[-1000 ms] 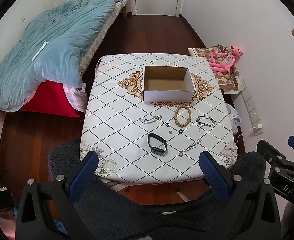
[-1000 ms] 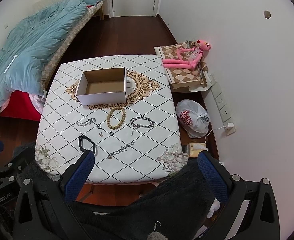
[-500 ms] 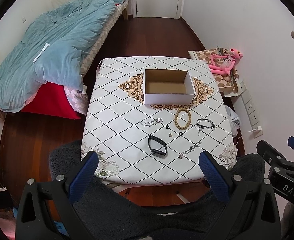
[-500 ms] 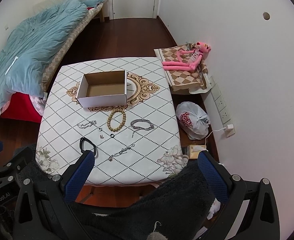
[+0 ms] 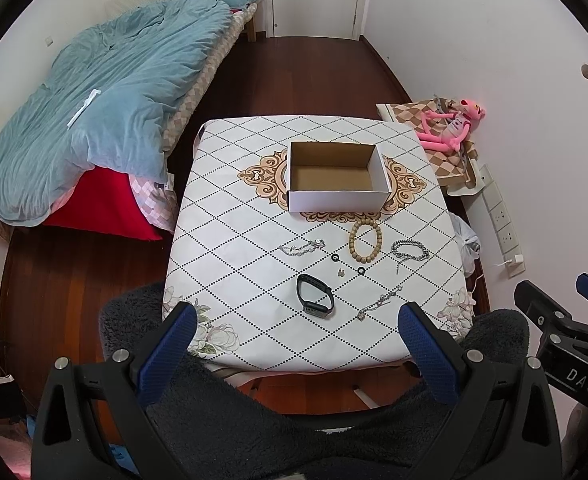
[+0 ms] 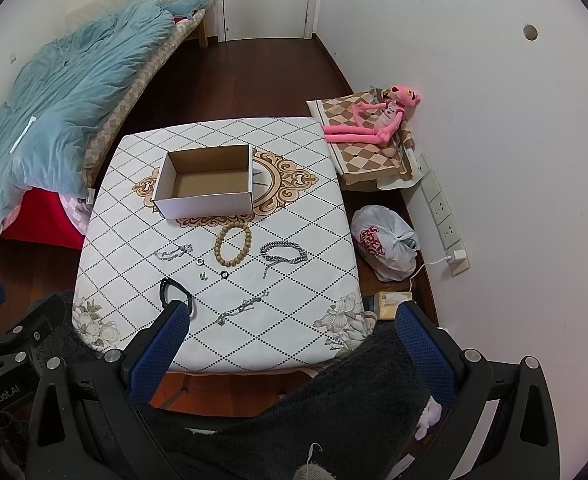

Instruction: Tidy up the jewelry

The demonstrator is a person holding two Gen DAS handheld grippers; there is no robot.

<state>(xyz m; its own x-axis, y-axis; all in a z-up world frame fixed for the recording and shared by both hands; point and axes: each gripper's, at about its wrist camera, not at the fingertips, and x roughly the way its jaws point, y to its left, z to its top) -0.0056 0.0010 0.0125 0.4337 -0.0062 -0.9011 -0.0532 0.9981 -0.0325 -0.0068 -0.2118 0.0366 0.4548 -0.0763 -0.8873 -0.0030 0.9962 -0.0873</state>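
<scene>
An open white cardboard box [image 5: 336,178] [image 6: 206,182] stands empty on the patterned table [image 5: 234,240] [image 6: 314,220]. In front of it lie a wooden bead bracelet [image 5: 365,238] [image 6: 233,246], a silver chain bracelet [image 5: 410,251] [image 6: 284,253], a thin silver chain [image 5: 302,247] [image 6: 173,253], another chain [image 5: 380,302] [image 6: 241,309], two small black rings [image 5: 335,257] [image 5: 361,271], an earring [image 5: 340,273] and a black wristband [image 5: 315,299] [image 6: 175,290]. My left gripper [image 5: 294,344] and right gripper [image 6: 290,344] are open and empty, held high in front of the table's near edge.
A bed with a blue quilt [image 5: 94,120] stands to the left. A pink plush toy [image 6: 374,122] lies on a checkered cushion by the right wall. A white plastic bag [image 6: 384,246] sits on the floor at the right. A dark fuzzy seat [image 5: 294,420] is below the grippers.
Both grippers have drawn back and up a little, so the table looks smaller and lower in view. Nothing on the table has moved.
</scene>
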